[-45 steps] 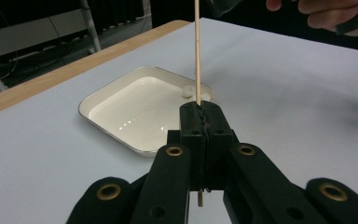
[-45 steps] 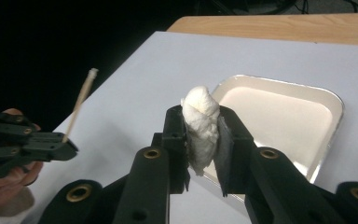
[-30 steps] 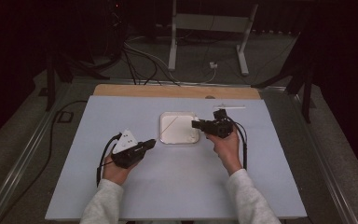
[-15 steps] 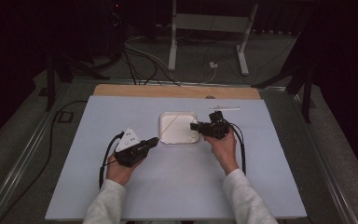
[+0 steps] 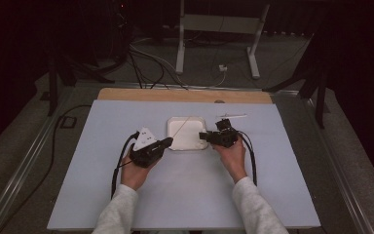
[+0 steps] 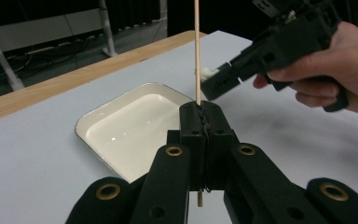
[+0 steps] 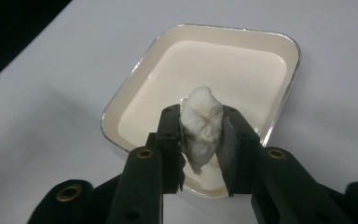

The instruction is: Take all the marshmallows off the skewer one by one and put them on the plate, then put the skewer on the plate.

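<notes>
White cotton wad [image 7: 200, 126] pinched in right gripper [image 7: 201, 133] jaws, hovering over near rim of white tray [image 7: 279, 109]. Left gripper [image 6: 200, 119] clamped tight on thin wooden stick [image 6: 196, 46], stick upright just beside the wad. Tray sits mid-table [image 5: 102, 195].

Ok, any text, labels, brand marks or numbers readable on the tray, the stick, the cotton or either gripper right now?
None can be read.
White tray: plain, no marking.
Wooden stick: bare.
Cotton wad: plain white.
Left gripper and right gripper: black, with brass-ringed holes, no lettering visible.
</notes>
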`<state>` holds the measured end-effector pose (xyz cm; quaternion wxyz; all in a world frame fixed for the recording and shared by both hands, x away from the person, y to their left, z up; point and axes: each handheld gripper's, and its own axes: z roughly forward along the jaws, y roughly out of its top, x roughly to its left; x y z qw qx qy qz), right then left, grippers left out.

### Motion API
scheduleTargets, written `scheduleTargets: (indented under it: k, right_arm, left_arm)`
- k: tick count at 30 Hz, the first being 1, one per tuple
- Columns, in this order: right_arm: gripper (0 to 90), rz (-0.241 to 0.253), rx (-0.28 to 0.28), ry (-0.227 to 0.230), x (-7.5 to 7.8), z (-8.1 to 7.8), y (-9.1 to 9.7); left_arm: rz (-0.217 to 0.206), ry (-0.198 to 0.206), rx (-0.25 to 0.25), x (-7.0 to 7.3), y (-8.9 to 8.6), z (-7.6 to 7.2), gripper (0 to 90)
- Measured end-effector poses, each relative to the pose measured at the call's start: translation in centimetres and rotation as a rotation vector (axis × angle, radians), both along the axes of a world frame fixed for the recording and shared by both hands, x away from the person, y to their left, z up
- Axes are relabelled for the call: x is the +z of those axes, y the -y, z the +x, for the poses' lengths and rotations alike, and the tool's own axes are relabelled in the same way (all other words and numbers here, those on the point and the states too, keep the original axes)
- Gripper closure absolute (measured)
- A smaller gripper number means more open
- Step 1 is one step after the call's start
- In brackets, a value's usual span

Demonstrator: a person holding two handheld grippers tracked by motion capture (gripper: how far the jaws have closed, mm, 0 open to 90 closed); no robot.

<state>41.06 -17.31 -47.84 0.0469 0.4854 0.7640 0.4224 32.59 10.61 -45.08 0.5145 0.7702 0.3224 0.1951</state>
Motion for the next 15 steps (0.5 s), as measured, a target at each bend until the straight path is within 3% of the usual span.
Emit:
scheduleTargets:
  k: [15]
  right_arm:
    - [69.5, -0.104, 0.0, -0.013, -1.4, 0.2, -1.5]
  left_arm:
    - [-0.004, -0.054, 0.071, -1.0, 1.4, 1.8, 90.0]
